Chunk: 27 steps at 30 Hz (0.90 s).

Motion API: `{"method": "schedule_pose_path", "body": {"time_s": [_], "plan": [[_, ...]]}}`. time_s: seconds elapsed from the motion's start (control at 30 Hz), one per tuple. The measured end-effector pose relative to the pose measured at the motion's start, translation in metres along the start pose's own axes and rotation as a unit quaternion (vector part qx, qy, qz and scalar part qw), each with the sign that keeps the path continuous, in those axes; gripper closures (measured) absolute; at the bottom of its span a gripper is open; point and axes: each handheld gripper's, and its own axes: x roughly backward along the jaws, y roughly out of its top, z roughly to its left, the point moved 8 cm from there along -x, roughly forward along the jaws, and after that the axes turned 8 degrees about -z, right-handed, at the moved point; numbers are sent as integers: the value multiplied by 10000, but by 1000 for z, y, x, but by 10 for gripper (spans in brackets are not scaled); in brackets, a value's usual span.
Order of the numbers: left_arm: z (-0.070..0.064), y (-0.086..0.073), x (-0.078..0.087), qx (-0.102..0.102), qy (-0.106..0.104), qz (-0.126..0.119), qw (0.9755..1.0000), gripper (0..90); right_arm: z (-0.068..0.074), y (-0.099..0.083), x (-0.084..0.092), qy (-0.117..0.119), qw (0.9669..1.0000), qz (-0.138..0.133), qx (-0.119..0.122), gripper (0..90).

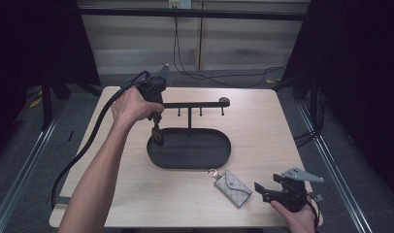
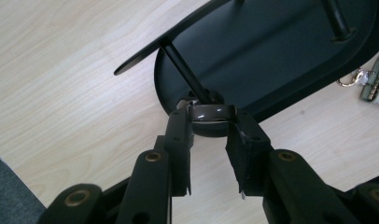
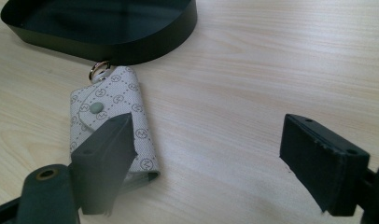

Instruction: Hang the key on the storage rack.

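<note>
We hold the left gripper (image 1: pixel 157 130) over the left end of the black oval tray (image 1: pixel 219 160), its jaws pinching a small dark glossy object (image 2: pixel 211 113), rounded and ring-like. We cannot tell exactly what it is. It sits level between the pads, with its long axis running straight across from one jaw to the other, just above the tray's near rim. The gripper points down at the tray.

Behind it stands the hanger rack (image 1: pixel 192 105), a thin post rising from the tray with a horizontal bar carrying short pegs. The bar runs left to right across the table.

Our right gripper (image 1: pixel 269 192) rests near the table's right front edge with its jaws spread wide and nothing between them, aimed toward the patterned key pouch (image 3: pixel 115 126). The pouch lies flat on the table, its metal ring (image 3: pixel 99 69) pointing at the tray and almost touching the tray wall.

The risks, as we judge them: the grip is only at the pad tips, so the object could twist or slip out and roll off the rim onto the table. The left gripper is also close to the rack's post, and a careless sideways move could knock the stand.
</note>
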Motion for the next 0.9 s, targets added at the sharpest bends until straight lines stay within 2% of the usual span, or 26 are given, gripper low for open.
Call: {"method": "schedule_pose_path", "body": {"time_s": [0.03,0.13,0.17,0.37,0.53,0.63,0.9], "plan": [[2,0,0,-74,46,25,10000,706,0,0,0,3,10000,4,5,176],[2,1,-2,-7,60,45,10000,706,0,0,0,-3,10000,-8,2,178],[3,2,-3,-54,66,45,10000,706,0,0,0,1,10000,-9,3,178],[3,5,-8,67,145,40,9999,705,1,-1,0,21,10000,46,72,178],[3,6,-10,-28,260,-15,9997,698,2,-1,-1,35,9999,60,88,178],[3,4,-8,15,258,-58,9996,632,2,-1,-1,22,9999,72,86,178],[0,3,-5,-80,188,-125,9997,482,2,-1,-1,17,9999,63,103,178]]}}
